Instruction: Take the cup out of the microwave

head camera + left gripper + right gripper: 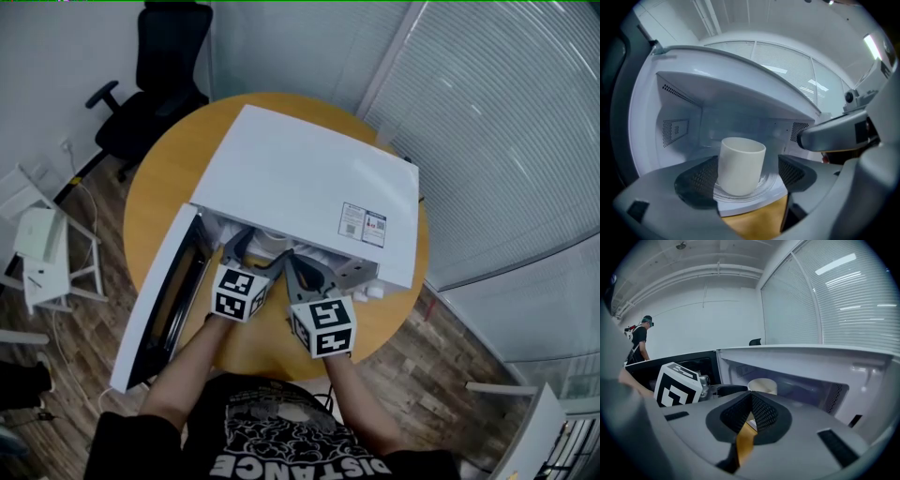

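Near edge of the round table [265, 345]: both grippers point into the open microwave [309, 178]. Right gripper [751, 401] has its jaws together and is empty, at the opening. Left gripper [255, 251] has its jaws apart, pads flanking the white cup [740, 164] without pressing it. Cup stands upright on the glass plate [768, 185], near the cavity front. Door [159, 300] is swung out left.

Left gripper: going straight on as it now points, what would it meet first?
Most likely the cup, upright on the turntable inside the open microwave, centred ahead of the left gripper, whose jaws are open; the gap to it is unclear.
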The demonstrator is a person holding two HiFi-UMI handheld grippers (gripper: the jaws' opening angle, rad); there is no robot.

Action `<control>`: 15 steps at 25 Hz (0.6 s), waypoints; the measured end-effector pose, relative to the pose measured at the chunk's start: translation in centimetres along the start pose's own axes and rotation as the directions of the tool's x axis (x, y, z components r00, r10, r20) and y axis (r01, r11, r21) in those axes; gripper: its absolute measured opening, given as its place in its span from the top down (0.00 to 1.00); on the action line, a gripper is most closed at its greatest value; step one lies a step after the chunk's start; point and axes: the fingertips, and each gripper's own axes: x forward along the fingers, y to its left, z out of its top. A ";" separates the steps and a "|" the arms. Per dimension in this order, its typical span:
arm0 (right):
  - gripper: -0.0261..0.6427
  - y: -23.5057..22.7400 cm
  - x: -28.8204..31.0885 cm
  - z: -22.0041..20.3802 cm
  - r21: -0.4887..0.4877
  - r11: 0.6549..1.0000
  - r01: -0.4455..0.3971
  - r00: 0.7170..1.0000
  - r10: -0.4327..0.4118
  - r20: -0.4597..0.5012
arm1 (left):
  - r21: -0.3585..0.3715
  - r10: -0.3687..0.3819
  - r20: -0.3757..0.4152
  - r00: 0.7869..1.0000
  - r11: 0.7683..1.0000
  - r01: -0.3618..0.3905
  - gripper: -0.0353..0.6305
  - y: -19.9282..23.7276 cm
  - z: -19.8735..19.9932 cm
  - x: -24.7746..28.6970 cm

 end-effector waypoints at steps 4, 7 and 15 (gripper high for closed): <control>0.94 -0.6 0.3 0.0 0.009 1.000 0.013 1.000 -0.012 -0.004 | 0.024 -0.035 -0.014 0.999 0.999 0.035 0.29 -0.1 -0.3 1.1; 0.94 -0.9 0.6 -0.2 0.018 1.000 0.017 1.000 -0.017 -0.006 | 0.045 -0.045 -0.026 0.999 0.998 0.046 0.24 0.3 -0.7 2.0; 0.94 -1.4 1.1 -0.5 0.033 0.999 0.029 0.999 -0.028 -0.017 | 0.047 -0.077 -0.035 0.996 0.996 0.078 0.22 0.9 -0.6 3.4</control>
